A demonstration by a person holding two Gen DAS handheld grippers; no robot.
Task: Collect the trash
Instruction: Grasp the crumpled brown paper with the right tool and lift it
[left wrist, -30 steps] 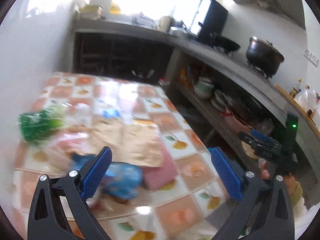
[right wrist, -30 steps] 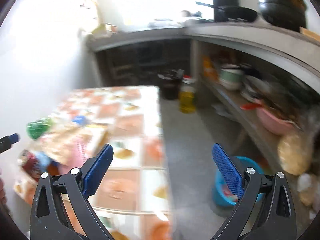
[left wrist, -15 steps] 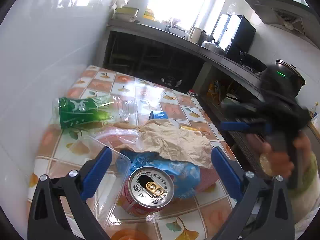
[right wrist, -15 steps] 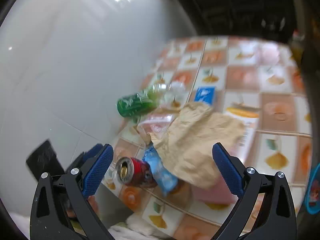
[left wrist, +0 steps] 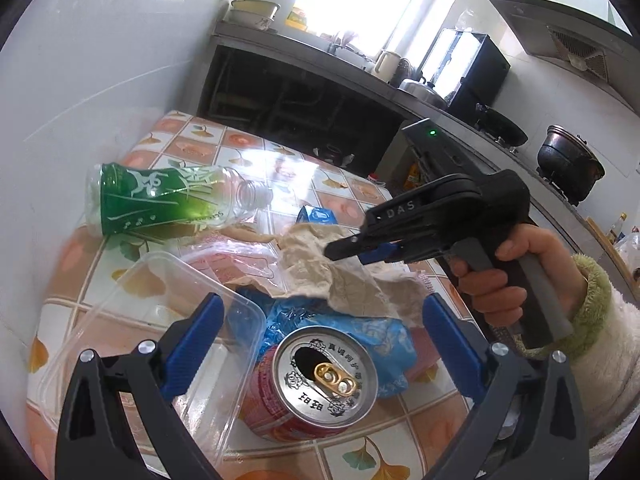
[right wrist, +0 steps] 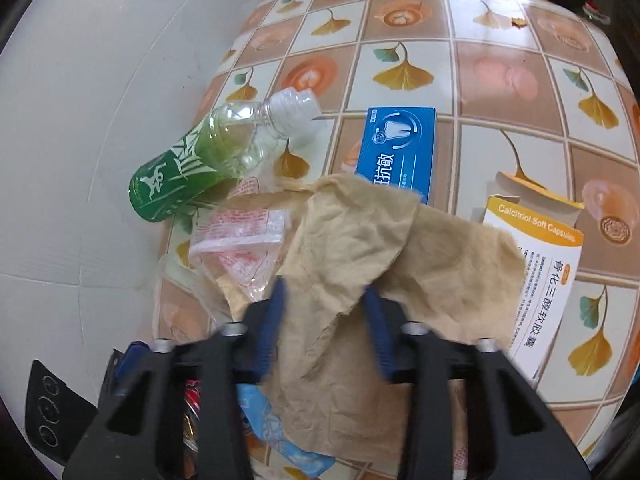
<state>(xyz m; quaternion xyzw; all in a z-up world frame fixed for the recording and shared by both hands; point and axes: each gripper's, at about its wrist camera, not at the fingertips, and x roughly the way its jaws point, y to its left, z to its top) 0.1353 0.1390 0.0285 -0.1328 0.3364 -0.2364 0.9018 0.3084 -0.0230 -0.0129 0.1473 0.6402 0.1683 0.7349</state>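
Half a second before, my right tongs (right wrist: 323,322) had hovered spread wide above the pile; since then they had come down over the crumpled brown paper (right wrist: 372,248), their fingers narrowed but not yet pinching, a fold of it between the blue pads (right wrist: 276,320). My left tongs (left wrist: 320,340) stayed released, wide apart either side of the red can (left wrist: 316,388), which lay on the tiled table (right wrist: 500,80) beside a clear tub (left wrist: 136,320). Under the paper sat a blue wrapper (left wrist: 360,328); the green bottle (right wrist: 188,164) lay by the wall, near a blue box (right wrist: 400,148).
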